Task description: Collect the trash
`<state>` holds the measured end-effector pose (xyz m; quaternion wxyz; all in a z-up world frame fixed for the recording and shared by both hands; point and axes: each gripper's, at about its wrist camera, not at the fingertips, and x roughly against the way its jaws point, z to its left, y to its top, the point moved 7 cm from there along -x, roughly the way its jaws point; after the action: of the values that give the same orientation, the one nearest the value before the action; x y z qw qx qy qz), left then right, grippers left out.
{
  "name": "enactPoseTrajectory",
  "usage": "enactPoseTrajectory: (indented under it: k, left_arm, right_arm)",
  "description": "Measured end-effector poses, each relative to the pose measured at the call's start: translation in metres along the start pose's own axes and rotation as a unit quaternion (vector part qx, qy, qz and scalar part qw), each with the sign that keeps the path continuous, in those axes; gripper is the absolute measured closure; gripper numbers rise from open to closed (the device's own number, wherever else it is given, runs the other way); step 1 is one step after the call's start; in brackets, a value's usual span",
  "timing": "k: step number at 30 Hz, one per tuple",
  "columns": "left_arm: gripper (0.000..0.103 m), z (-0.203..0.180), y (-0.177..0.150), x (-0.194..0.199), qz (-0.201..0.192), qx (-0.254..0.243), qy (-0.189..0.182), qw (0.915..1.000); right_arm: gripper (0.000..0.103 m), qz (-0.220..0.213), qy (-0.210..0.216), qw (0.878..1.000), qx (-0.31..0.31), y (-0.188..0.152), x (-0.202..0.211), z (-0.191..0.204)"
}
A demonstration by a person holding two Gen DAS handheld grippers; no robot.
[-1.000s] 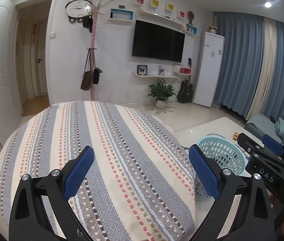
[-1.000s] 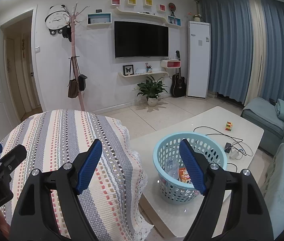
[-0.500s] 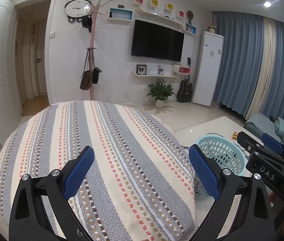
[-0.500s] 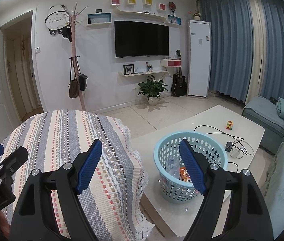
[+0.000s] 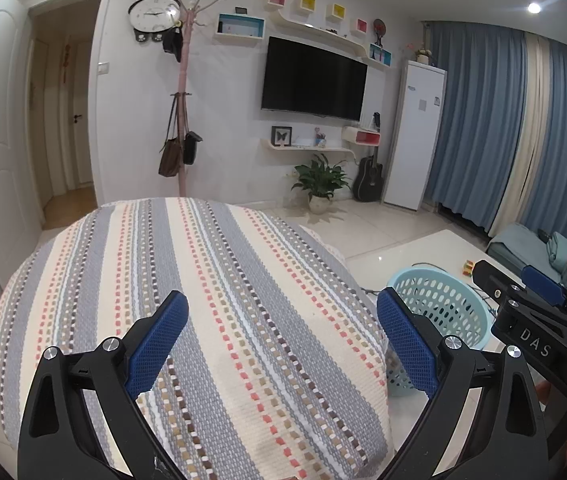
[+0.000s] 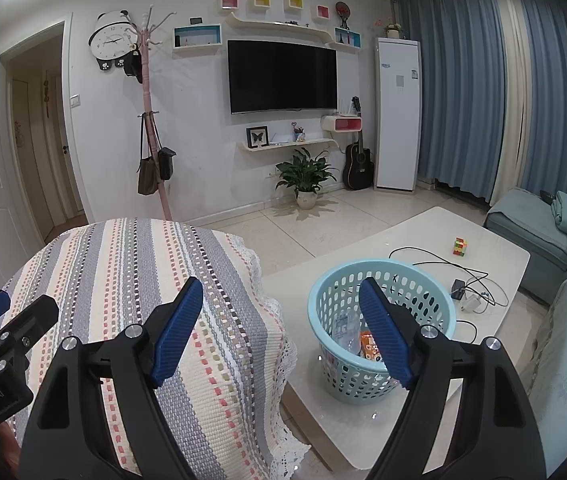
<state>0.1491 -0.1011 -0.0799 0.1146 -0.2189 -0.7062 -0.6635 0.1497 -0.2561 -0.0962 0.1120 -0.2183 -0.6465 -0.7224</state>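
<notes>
The striped cloth (image 5: 211,300) lies bare ahead of the left gripper (image 5: 283,332), so a hand could sweep across it unhindered, with only the right gripper (image 5: 531,312) crowding its right edge. Right of the cloth, the basket (image 6: 379,376) stands at the near end of the white table (image 6: 423,236), its mouth open from above though trash (image 6: 369,346) already lies at the bottom. Farther right, tangled cables (image 6: 471,280), a charger (image 6: 471,302) and a cube (image 6: 459,247) clutter the tabletop, and the sofa (image 6: 523,216) borders the far right side.

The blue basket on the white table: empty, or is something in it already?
Not empty. The right wrist view shows the basket upright on the table, holding an orange packet and what looks like clear plastic.
</notes>
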Motion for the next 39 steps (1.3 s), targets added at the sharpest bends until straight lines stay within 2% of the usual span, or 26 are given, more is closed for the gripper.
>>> enactPoseTrajectory:
  k: [8,39]
  left_arm:
    - [0.011,0.0022,0.0003,0.0013,-0.006,-0.005,0.001,1.0000]
    - [0.009,0.0000,-0.0003,0.0059,-0.010,-0.009,0.000,0.9999]
  right_arm:
    - [0.023,0.004,0.004,1.000,-0.010,-0.0014,-0.0001,-0.0019]
    - [0.023,-0.001,0.003,1.000,-0.010,-0.0023,0.0029,0.0036]
